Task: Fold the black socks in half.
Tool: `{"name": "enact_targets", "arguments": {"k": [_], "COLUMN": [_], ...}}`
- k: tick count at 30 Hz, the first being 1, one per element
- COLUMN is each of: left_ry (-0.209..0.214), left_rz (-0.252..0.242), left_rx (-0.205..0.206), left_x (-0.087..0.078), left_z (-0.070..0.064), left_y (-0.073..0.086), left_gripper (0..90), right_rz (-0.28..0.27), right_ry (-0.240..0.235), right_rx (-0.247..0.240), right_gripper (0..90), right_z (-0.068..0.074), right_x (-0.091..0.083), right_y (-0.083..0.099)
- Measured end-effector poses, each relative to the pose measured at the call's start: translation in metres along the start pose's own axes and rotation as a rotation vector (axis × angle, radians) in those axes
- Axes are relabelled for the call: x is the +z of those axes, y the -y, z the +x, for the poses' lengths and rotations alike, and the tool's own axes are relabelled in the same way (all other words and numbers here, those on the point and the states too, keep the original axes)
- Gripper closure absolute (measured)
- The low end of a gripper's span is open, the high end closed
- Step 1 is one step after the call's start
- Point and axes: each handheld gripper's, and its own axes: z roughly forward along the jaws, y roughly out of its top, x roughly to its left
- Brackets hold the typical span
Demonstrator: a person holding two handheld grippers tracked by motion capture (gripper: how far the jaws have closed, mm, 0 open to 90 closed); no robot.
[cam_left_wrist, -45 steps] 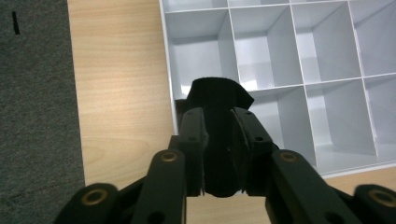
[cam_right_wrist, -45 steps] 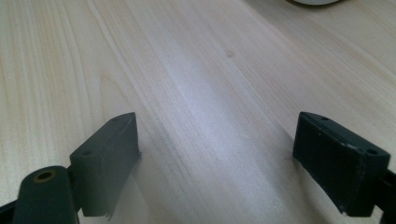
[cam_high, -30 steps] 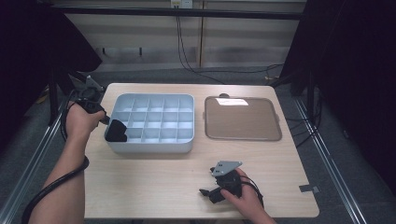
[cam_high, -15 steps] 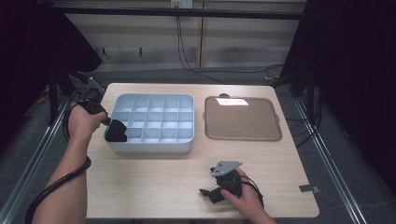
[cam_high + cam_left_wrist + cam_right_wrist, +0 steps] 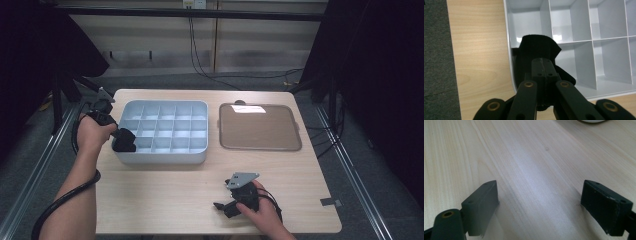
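Change: almost none, left gripper (image 5: 120,135) still clamped on black strap (image 5: 537,47) at grey divided tray (image 5: 200,157) near-left corner cell | right gripper (image 5: 226,206) idle, jaws wide, empty, on table (image 5: 165,200) | judgement: release pending.

A light wooden table (image 5: 165,200) carries a grey compartment box (image 5: 170,156) (many cells) beside a brown tray (image 5: 260,127).

Black strap (image 5: 537,50), soft fabric w/ fuzzy velcro-like face, folded into a loop. Pinched at its near end, it hangs over the front-left corner cell of the grey bin (image 5: 165,155), draped against the bin's left wall.
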Motion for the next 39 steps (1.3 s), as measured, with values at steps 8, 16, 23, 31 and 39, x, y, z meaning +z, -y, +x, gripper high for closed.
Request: {"name": "enact_targets", "arguments": {"k": [8,16,23,31,39], "left_ry": [0.001,0.001,-0.004,-0.009,-0.007], "left_rz": [-0.001,0.0,0.009,0.018,0.032], "left_rx": [-0.005,-0.003,0.0,-0.002,0.0], "left_x": [0.005,0.012,0.017,0.024,0.03], "left_z": [0.001,0.002,0.0,0.0,0.001], "left_y": [0.001,0.004,0.004,0.006,0.008], "left_gripper": [90.0,90.0,90.0,90.0,90.0], "right_rz": [0.0,0.0,0.0,0.0,0.0], "right_ry": [0.0,0.0,0.0,0.0,-0.001], "right_rx": [0.0,0.0,0.0,0.0,0.0], "right_gripper": [13.9,13.8,13.9,13.9,13.8], "right_z": [0.0,0.0,0.0,0.0,0.0], "right_x": [0.0,0.0,0.0,0.0,0.0], "right_y": [0.0,0.0,0.0,0.0,0.0]}}
